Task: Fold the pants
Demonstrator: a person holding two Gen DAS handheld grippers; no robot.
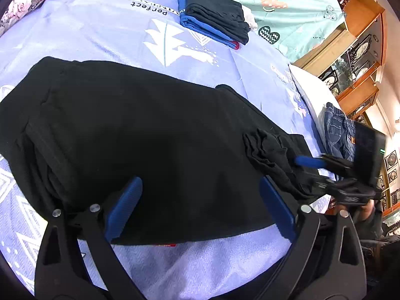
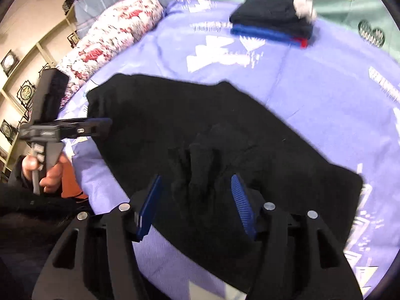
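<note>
Two grippers hover over the black pants, which lie partly folded near the bed's front edge. Your left gripper and right gripper both have jaws apart, holding nothing. Next, probably grip the bunched edge for another fold.

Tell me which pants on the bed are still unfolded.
The black pants spread flat just ahead of both open grippers; the others sit folded in a stack farther up the bed, and jeans hang off its edge.
</note>
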